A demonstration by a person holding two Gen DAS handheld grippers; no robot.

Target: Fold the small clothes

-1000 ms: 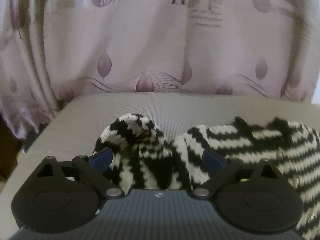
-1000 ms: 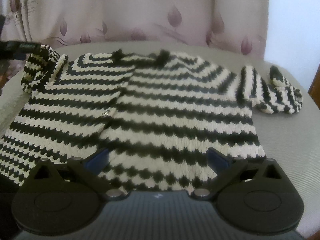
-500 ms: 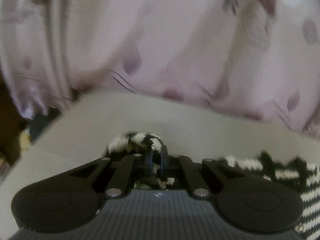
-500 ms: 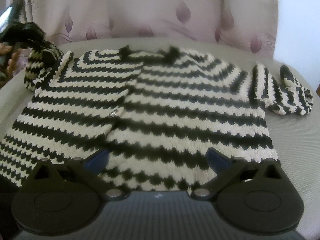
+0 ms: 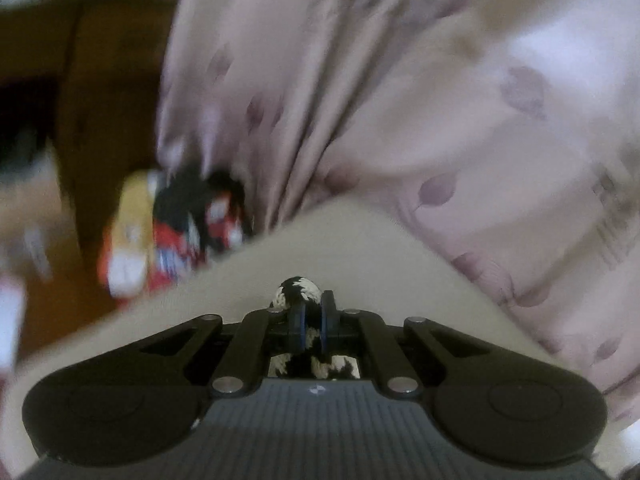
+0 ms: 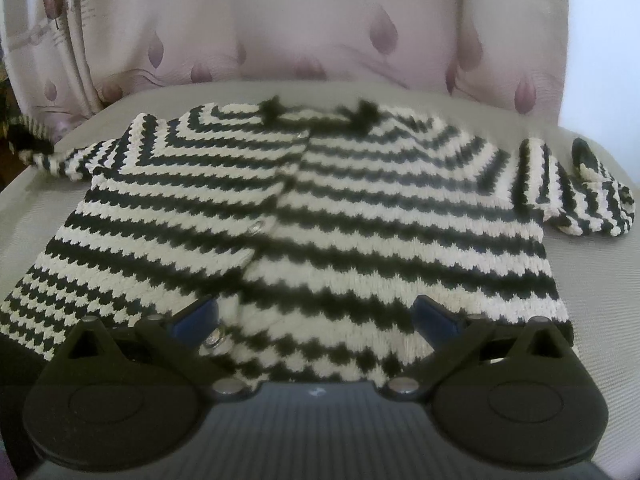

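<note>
A small black-and-white striped knit cardigan [image 6: 320,216] lies flat, front up, on a grey padded surface [image 6: 600,280]. Its right sleeve [image 6: 584,196] lies bunched at the right. Its left sleeve [image 6: 44,148] is stretched out over the left edge. My left gripper [image 5: 313,320] is shut on the end of that sleeve [image 5: 298,294], with knit showing between and below the pads. My right gripper [image 6: 314,316] is open and empty, hovering just above the cardigan's lower hem.
A pink curtain with leaf prints [image 6: 320,28] hangs right behind the surface. In the left wrist view, colourful objects [image 5: 176,228] and dark brown furniture [image 5: 100,80] lie beyond the surface's left edge, all blurred.
My left gripper closed on the left sleeve and has pulled it outward to the left, unrolling it. My right gripper edged closer over the hem and stayed open.
</note>
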